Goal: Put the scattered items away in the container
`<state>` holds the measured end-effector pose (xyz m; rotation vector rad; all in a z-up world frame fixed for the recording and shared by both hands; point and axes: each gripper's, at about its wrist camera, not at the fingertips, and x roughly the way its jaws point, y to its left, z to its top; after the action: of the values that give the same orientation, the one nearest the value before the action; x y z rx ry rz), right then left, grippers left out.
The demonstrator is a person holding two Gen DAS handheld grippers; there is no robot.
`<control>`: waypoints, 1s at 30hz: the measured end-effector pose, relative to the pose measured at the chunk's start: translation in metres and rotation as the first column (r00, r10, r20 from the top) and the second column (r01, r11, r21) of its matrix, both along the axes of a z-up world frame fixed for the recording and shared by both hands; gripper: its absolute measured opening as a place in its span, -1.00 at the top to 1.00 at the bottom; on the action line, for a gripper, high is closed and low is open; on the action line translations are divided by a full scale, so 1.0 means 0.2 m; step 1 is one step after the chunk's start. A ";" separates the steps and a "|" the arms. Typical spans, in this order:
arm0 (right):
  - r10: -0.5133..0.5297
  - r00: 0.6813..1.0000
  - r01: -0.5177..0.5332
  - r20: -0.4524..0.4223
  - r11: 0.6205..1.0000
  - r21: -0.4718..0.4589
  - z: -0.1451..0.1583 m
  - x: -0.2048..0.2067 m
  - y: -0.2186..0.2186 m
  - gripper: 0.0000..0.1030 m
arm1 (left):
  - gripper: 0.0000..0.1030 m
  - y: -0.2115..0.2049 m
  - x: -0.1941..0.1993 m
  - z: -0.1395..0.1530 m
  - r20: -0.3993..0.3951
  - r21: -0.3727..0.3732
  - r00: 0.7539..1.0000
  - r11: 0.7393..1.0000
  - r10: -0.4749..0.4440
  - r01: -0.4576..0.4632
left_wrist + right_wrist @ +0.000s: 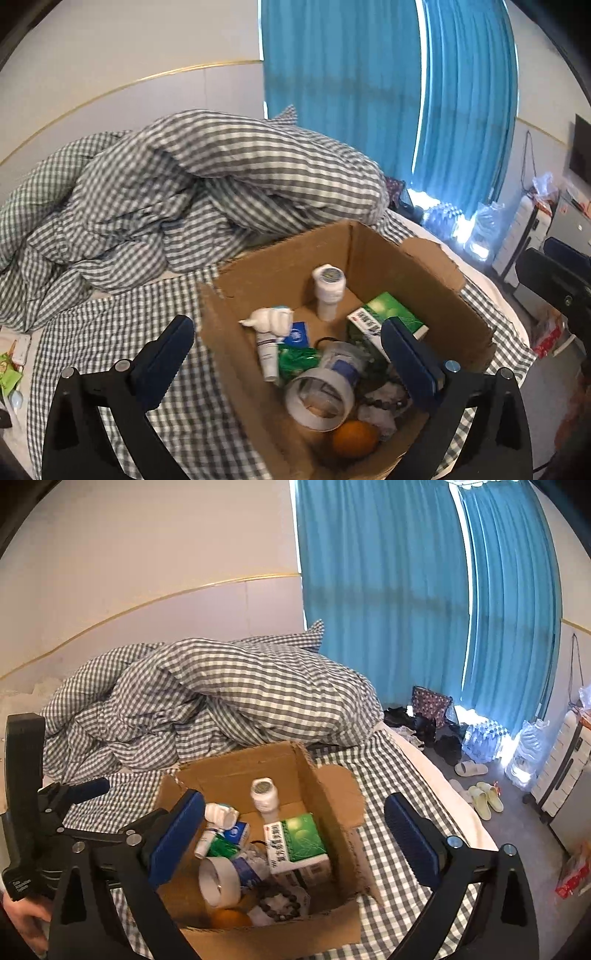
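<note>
An open cardboard box stands on the checked bed sheet. In it lie a white pill bottle, a green medicine box, a tape roll, an orange, a white tube, a bead bracelet and crumpled paper. My left gripper is open and empty above the box. My right gripper is open and empty above the box too. The left gripper also shows in the right wrist view.
A rumpled checked duvet lies behind the box. Small packets lie at the bed's left edge. Right of the bed are floor, slippers, water bottles, a suitcase and blue curtains.
</note>
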<state>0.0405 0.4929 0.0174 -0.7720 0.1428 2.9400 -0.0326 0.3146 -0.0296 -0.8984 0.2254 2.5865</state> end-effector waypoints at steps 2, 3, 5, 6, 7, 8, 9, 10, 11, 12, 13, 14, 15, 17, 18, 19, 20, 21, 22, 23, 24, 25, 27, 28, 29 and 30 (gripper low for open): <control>0.005 1.000 -0.005 -0.007 1.000 0.006 0.02 -0.01 -0.06 -0.99 | -1.00 -0.07 -0.01 0.02 -0.001 0.007 1.000 1.000 0.021 -0.021; 0.007 1.000 -0.007 -0.011 1.000 0.010 0.03 -0.02 -0.09 -0.99 | -1.00 -0.11 -0.01 0.03 0.000 0.014 1.000 0.999 0.032 -0.032; 0.013 1.000 -0.013 -0.010 1.000 0.014 0.04 -0.05 -0.14 -0.99 | -1.00 -0.19 -0.02 0.04 -0.003 0.024 0.999 0.998 0.054 -0.053; 0.016 1.000 -0.016 -0.007 1.000 0.014 0.04 -0.06 -0.17 -0.99 | -1.00 -0.23 -0.01 0.05 -0.006 0.028 0.998 0.997 0.067 -0.066; 0.019 1.000 -0.019 -0.005 1.000 0.014 0.04 -0.07 -0.20 -0.99 | -1.00 -0.27 -0.02 0.06 -0.009 0.032 0.997 0.996 0.079 -0.079; 0.023 1.000 -0.023 -0.001 1.000 0.013 0.04 -0.09 -0.22 -0.99 | -1.00 -0.33 -0.02 0.06 -0.010 0.035 0.995 0.995 0.095 -0.095; 0.030 1.000 -0.030 0.001 0.999 0.012 0.04 -0.10 -0.26 -0.99 | -1.00 -0.36 -0.02 0.07 -0.010 0.037 0.994 0.994 0.105 -0.105; 0.038 0.999 -0.038 0.001 0.999 0.012 0.04 -0.11 -0.29 -0.99 | -1.00 -0.41 -0.02 0.07 -0.011 0.039 0.993 0.992 0.118 -0.118; 0.048 0.999 -0.048 0.000 0.999 0.014 0.05 -0.12 -0.32 -0.99 | -1.00 -0.47 -0.02 0.08 -0.014 0.043 0.991 0.990 0.135 -0.135; 0.058 0.998 -0.058 0.000 0.998 0.017 0.05 -0.14 -0.36 -0.99 | -1.00 -0.52 -0.02 0.09 -0.016 0.045 0.989 0.988 0.150 -0.149; 0.069 0.998 -0.069 0.000 0.997 0.020 0.05 -0.15 -0.39 -0.99 | -1.00 -0.56 -0.03 0.09 -0.018 0.047 0.986 0.985 0.165 -0.164; 0.083 0.997 -0.083 0.002 0.996 0.022 0.05 -0.16 -0.44 -0.99 | -1.00 -0.62 -0.03 0.10 -0.021 0.049 0.983 0.982 0.183 -0.182; 0.096 0.995 -0.096 0.002 0.995 0.024 0.05 -0.17 -0.48 -0.99 | -1.00 -0.68 -0.03 0.11 -0.023 0.053 0.979 0.978 0.203 -0.202; 0.121 0.993 -0.121 0.001 0.992 0.026 0.06 -0.20 -0.55 -0.99 | -1.00 -0.78 -0.03 0.12 -0.025 0.060 0.972 0.971 0.235 -0.233; 0.136 0.991 -0.136 0.000 0.990 0.027 0.06 -0.21 -0.60 -0.99 | -1.00 -0.83 -0.03 0.13 -0.028 0.062 0.967 0.966 0.252 -0.250; 0.151 0.988 -0.151 -0.001 0.988 0.027 0.06 -0.22 -0.65 -0.99 | -1.00 -0.88 -0.03 0.14 -0.032 0.063 0.962 0.961 0.270 -0.268; 0.167 0.986 -0.167 -0.002 0.986 0.027 0.07 -0.23 -0.70 -0.99 | -1.00 -0.94 -0.03 0.15 -0.037 0.063 0.956 0.956 0.291 -0.288; 0.182 0.983 -0.181 -0.002 0.983 0.027 0.07 -0.24 -0.74 -0.99 | -1.00 -1.00 -0.02 0.16 -0.040 0.066 0.949 0.949 0.311 -0.308; 0.195 0.981 -0.195 -0.002 0.980 0.027 0.07 -0.25 -0.78 -0.99 | -1.00 -1.04 -0.02 0.17 -0.043 0.070 0.945 0.944 0.325 -0.322; 0.210 0.978 -0.209 -0.002 0.977 0.028 0.07 -0.25 -0.82 -0.99 | -1.00 -1.10 -0.01 0.18 -0.045 0.073 0.938 0.938 0.343 -0.339; 0.225 0.974 -0.225 -0.002 0.974 0.027 0.06 -0.26 -0.87 -0.99 | -1.00 -1.15 0.00 0.18 -0.047 0.072 0.931 0.931 0.362 -0.358; 0.238 0.971 -0.238 0.000 0.971 0.026 0.06 -0.26 -0.91 -0.99 | -1.00 -1.20 0.01 0.18 -0.048 0.071 0.925 0.925 0.376 -0.373; 0.268 0.963 -0.268 0.007 0.963 0.017 0.05 -0.27 -1.00 -0.99 | -1.00 -1.30 0.03 0.19 -0.051 0.074 0.910 0.910 0.411 -0.407; 0.280 0.960 -0.280 0.011 0.960 0.012 0.04 -0.27 -1.03 -0.99 | -1.00 -1.33 0.04 0.20 -0.050 0.076 0.904 0.904 0.424 -0.420; 0.293 0.956 -0.294 0.013 0.956 0.009 0.04 -0.27 -1.07 -0.99 | -1.00 -1.39 0.06 0.20 -0.048 0.080 0.897 0.896 0.440 -0.436; 0.308 0.951 -0.308 0.014 0.951 0.007 0.04 -0.27 -1.11 -0.99 | -1.00 -1.41 0.07 0.20 -0.046 0.082 0.893 0.893 0.448 -0.443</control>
<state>-0.0139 0.2714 0.0253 -0.8857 0.0066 3.2233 -0.0194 0.0318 0.0110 -0.9304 -0.0666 3.0263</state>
